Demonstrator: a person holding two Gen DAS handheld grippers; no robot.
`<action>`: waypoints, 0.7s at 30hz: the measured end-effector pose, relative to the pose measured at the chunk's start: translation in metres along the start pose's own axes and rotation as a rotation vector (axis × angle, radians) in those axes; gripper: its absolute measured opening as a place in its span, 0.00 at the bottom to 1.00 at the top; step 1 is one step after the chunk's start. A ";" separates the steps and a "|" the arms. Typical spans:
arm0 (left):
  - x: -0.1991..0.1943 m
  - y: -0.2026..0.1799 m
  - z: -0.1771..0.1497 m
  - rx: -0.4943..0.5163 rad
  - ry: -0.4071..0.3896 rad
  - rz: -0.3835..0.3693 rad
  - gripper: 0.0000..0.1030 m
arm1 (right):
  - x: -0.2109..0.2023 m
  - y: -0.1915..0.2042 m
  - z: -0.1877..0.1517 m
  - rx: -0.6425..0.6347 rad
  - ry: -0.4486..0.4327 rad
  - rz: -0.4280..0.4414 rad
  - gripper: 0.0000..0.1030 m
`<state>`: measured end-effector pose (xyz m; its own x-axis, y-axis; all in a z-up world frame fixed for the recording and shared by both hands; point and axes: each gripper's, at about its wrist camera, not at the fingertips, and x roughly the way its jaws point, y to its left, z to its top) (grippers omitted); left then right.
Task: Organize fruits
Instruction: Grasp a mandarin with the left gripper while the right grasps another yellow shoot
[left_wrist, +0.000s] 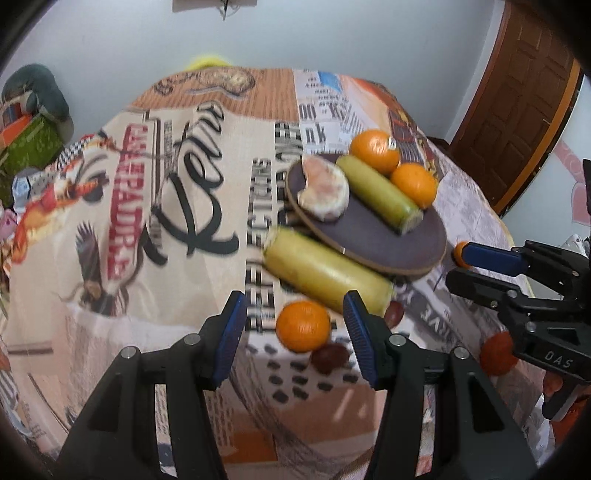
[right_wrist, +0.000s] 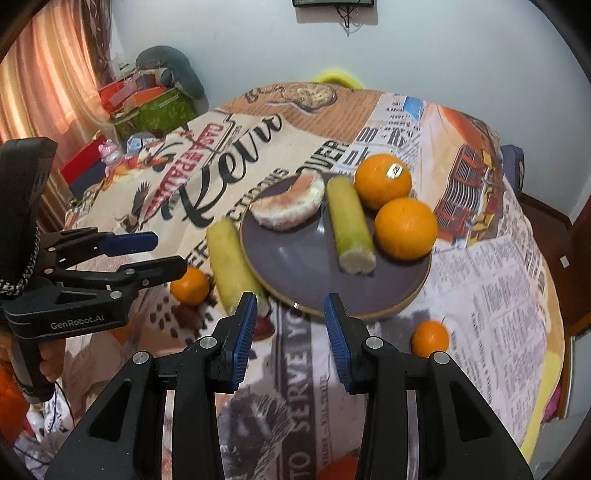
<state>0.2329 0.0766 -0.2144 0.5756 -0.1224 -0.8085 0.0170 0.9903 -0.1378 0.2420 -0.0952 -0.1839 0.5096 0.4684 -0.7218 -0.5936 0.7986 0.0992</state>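
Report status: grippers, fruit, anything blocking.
Left gripper open, empty, over small orange. Right gripper open, empty, at plate edge. Cane piece off plate, against its rim. No obstruction seen.

Orange tangerines (right_wrist: 405, 228), dark purple plate (right_wrist: 306, 273)

- The left side of the bench (right_wrist: 155, 192), at 10 o'clock from the plate (right_wrist: 295, 254), is bare cloth with room to pass.
- A long yellow fruit (right_wrist: 232, 266) lies along the plate's edge at 8 o'clock and blocks that side.
- A small orange (right_wrist: 429, 339) sits at 4 o'clock, near the rim.
- The plate's front, at 6 o'clock, has bare room.
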 end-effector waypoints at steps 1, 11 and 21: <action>0.002 0.000 -0.002 -0.003 0.005 -0.001 0.53 | 0.001 0.000 -0.002 0.005 0.004 0.005 0.34; 0.024 -0.010 -0.014 0.023 0.055 -0.034 0.47 | 0.016 0.012 -0.012 0.015 0.050 0.048 0.34; 0.022 0.018 -0.015 -0.050 0.032 -0.093 0.36 | 0.043 0.023 -0.005 -0.007 0.106 0.078 0.34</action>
<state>0.2343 0.0910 -0.2433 0.5474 -0.2168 -0.8083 0.0278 0.9700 -0.2414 0.2470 -0.0586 -0.2155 0.3936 0.4863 -0.7801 -0.6334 0.7585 0.1532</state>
